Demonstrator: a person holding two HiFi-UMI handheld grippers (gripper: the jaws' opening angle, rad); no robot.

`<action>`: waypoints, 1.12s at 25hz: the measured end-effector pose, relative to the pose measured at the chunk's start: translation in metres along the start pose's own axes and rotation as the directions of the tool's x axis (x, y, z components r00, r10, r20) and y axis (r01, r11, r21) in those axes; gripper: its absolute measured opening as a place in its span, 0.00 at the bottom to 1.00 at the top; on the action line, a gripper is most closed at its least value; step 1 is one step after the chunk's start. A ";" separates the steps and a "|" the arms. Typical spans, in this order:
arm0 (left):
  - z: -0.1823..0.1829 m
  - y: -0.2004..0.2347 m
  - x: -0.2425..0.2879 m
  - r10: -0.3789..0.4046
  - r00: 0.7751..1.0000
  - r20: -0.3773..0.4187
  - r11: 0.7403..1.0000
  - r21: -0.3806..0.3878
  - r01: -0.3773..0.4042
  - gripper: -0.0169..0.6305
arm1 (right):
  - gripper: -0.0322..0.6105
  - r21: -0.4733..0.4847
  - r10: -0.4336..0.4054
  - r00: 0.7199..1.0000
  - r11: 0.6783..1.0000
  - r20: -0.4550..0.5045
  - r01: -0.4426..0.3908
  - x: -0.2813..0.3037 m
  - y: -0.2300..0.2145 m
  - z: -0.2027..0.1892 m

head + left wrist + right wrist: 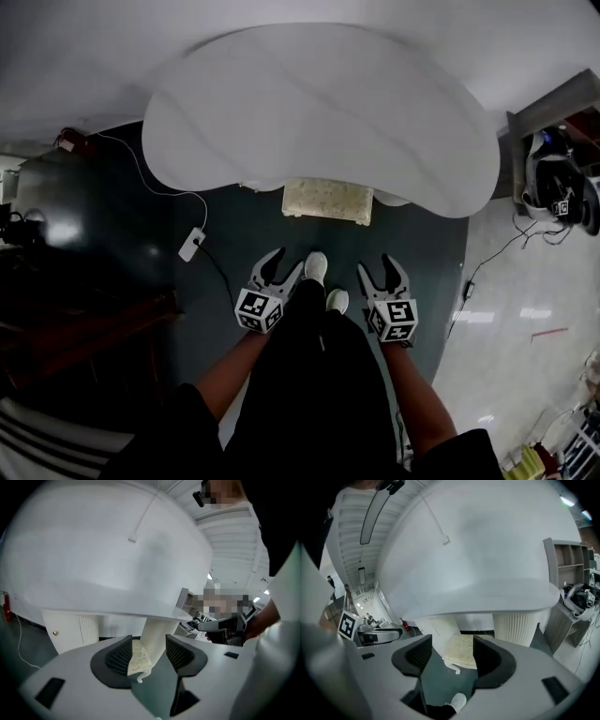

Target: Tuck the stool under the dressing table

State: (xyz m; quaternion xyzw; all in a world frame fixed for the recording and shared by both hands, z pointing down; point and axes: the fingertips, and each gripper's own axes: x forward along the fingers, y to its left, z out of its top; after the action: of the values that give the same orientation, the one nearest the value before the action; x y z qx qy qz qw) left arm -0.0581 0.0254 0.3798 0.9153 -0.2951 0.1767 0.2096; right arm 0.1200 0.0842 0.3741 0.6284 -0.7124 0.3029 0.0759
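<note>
The white kidney-shaped dressing table [319, 112] fills the upper middle of the head view. The cream stool [328, 200] sits under its front edge, only its near strip showing. My left gripper [277, 269] and right gripper [382, 275] hang open and empty above the dark floor, either side of the person's white shoes, well short of the stool. In the left gripper view the left gripper [149, 653] frames the stool's cushion [138, 658] and a fluted table leg [157, 634]. In the right gripper view the right gripper [452, 656] looks at the stool [461, 651] beneath the tabletop [478, 550].
A white power strip [191, 244] with its cable lies on the dark floor left of the stool. A dark wooden piece of furniture [75, 328] stands at the left. At the right, a shelf unit [548, 103] and cables [497, 253] border the pale floor.
</note>
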 end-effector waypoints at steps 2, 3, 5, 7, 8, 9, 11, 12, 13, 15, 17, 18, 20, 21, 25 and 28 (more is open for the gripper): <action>0.035 -0.027 -0.023 -0.021 0.999 0.032 0.999 0.049 0.020 0.36 | 0.45 -0.032 0.033 0.999 0.999 0.025 -0.032 -0.029 0.018 0.028; 0.055 -0.040 -0.029 -0.036 0.998 0.052 0.997 0.072 0.032 0.36 | 0.45 -0.055 0.047 0.998 0.997 0.045 -0.044 -0.040 0.024 0.046; 0.089 -0.065 -0.043 -0.062 0.995 0.081 0.992 0.113 0.053 0.36 | 0.45 -0.090 0.063 0.995 0.994 0.082 -0.056 -0.063 0.035 0.077; 0.118 -0.085 -0.055 -0.076 0.991 0.115 0.989 0.136 0.060 0.36 | 0.45 -0.100 0.071 0.991 0.993 0.113 -0.060 -0.083 0.043 0.107; 0.132 -0.092 -0.061 -0.077 0.987 0.138 0.989 0.138 0.058 0.34 | 0.45 -0.100 0.076 0.988 0.993 0.132 -0.063 -0.092 0.047 0.122; 0.144 -0.098 -0.067 -0.075 0.985 0.156 0.990 0.132 0.054 0.33 | 0.45 -0.100 0.082 0.985 0.993 0.152 -0.068 -0.100 0.054 0.135; 0.158 -0.102 -0.086 -0.053 0.985 0.164 0.994 0.108 0.035 0.22 | 0.45 -0.098 0.096 0.978 0.992 0.185 -0.079 -0.114 0.075 0.150; 0.164 -0.102 -0.095 -0.041 0.986 0.160 0.995 0.095 0.026 0.18 | 0.45 -0.098 0.103 0.975 0.992 0.196 -0.085 -0.120 0.087 0.155; 0.170 -0.101 -0.104 -0.037 0.986 0.160 0.996 0.085 0.024 0.09 | 0.45 -0.101 0.107 0.973 0.991 0.205 -0.087 -0.124 0.099 0.161; 0.186 -0.099 -0.120 -0.051 0.984 0.171 0.997 0.074 0.039 0.06 | 0.45 -0.113 0.110 0.969 0.990 0.223 -0.086 -0.128 0.122 0.174; 0.202 -0.095 -0.133 -0.070 0.981 0.183 0.996 0.069 0.058 0.05 | 0.45 -0.134 0.116 0.966 0.987 0.231 -0.087 -0.127 0.143 0.186; 0.208 -0.093 -0.138 -0.077 0.979 0.189 0.996 0.065 0.066 0.05 | 0.45 -0.145 0.122 0.966 0.985 0.229 -0.090 -0.124 0.153 0.190; 0.219 -0.090 -0.147 -0.085 0.976 0.201 0.995 0.062 0.074 0.05 | 0.44 -0.164 0.117 0.966 0.983 0.229 -0.080 -0.117 0.165 0.197; 0.223 -0.087 -0.150 -0.088 0.974 0.209 0.995 0.062 0.076 0.05 | 0.41 -0.172 0.103 0.964 0.983 0.244 -0.062 -0.115 0.168 0.202; 0.242 -0.064 -0.156 -0.103 0.965 0.240 0.993 0.083 0.085 0.05 | 0.13 -0.187 0.048 0.944 0.982 0.327 0.014 -0.114 0.180 0.233; 0.258 -0.050 -0.157 -0.110 0.959 0.262 0.990 0.111 0.084 0.05 | 0.12 -0.178 0.011 0.930 0.982 0.367 0.059 -0.118 0.188 0.252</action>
State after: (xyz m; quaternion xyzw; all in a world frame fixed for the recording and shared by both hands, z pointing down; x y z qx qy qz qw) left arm -0.0958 0.0095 0.0768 0.9533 -0.2664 0.0554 0.1310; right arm 0.0352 0.0570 0.0501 0.6728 -0.7314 0.1115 0.0037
